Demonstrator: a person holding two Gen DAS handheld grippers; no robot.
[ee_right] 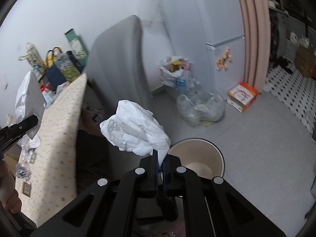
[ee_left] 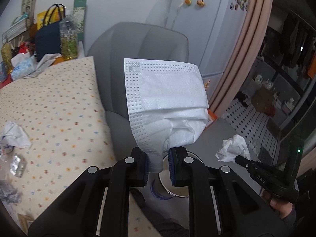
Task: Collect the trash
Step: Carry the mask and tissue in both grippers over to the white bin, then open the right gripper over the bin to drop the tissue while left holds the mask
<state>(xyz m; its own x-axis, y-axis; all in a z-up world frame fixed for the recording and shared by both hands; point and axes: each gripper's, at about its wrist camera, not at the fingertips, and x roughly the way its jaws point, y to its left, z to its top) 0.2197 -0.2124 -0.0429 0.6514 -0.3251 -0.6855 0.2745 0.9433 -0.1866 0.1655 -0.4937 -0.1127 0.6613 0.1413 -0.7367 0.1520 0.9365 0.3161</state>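
Room: grey floor (ee_right: 256, 138), grey chair (ee_left: 138, 45), white fridge (ee_left: 209, 29) with magnets.
Tabletop: dotted cloth (ee_left: 59, 102), some wrappers and one crumpled paper (ee_left: 14, 133) on it.
Left hand-held gripper (ee_left: 157, 164): closed on one white face mask (ee_left: 165, 98).
Right hand-held gripper (ee_right: 160, 163): closed on one crumpled tissue (ee_right: 136, 128).
Bin: one round white bin (ee_right: 197, 154) on the floor, just under both grippers.

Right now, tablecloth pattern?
Cream tablecloth with small scattered multicoloured floral motifs; clearest in the left wrist view.
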